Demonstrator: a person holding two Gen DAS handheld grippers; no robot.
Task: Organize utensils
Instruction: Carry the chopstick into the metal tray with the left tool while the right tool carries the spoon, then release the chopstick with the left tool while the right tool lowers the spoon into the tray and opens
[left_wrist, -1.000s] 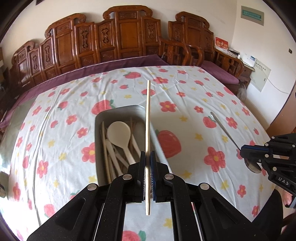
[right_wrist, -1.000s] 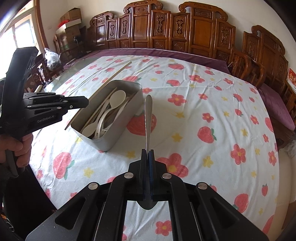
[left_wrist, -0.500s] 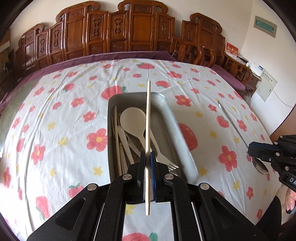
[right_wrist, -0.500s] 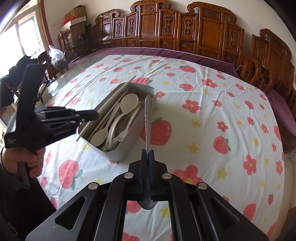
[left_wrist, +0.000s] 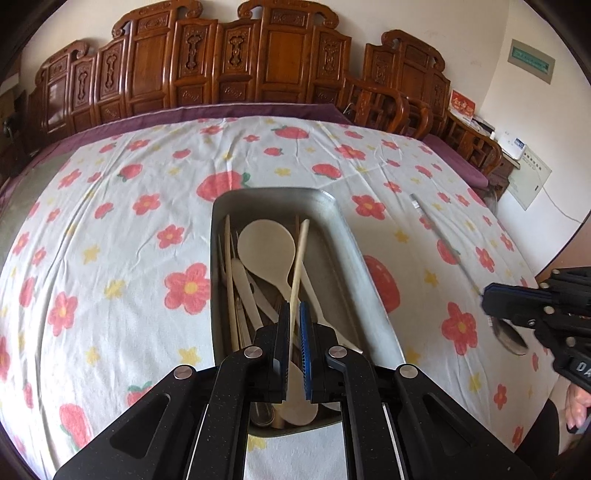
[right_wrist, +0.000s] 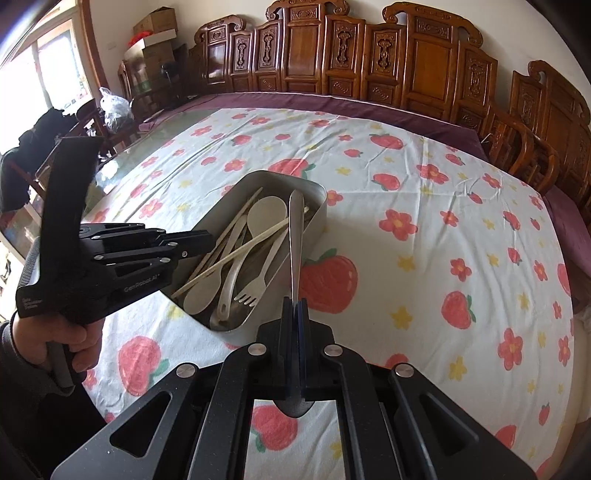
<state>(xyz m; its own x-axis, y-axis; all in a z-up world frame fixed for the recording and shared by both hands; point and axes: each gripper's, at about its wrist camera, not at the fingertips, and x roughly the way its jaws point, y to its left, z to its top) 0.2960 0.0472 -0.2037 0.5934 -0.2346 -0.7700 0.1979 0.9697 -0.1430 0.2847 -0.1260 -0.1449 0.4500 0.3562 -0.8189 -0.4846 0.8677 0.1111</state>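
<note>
A grey metal tray (left_wrist: 345, 236) (right_wrist: 320, 206) on the flowered cloth holds several cream spoons, forks and chopsticks. My left gripper (left_wrist: 291, 314) hangs over the tray's near end, jaws slightly apart; a cream chopstick (left_wrist: 298, 258) lies loose between them, resting in the tray. In the right wrist view the left gripper (right_wrist: 207, 240) is at the tray's left rim. My right gripper (right_wrist: 295, 306) is shut on a metal spoon (right_wrist: 295, 236) whose handle points over the tray's right wall. In the left wrist view the spoon (left_wrist: 439, 240) is right of the tray.
The table (left_wrist: 110, 221) has a strawberry-and-flower cloth with a purple border. Carved wooden chairs (left_wrist: 258, 62) line the far side and right. A plastic bag (right_wrist: 114, 110) and boxes stand at the far left.
My left gripper moved forward over the tray, opened a little and let the chopstick drop into the tray. My right gripper brought the metal spoon closer to the tray's right wall.
</note>
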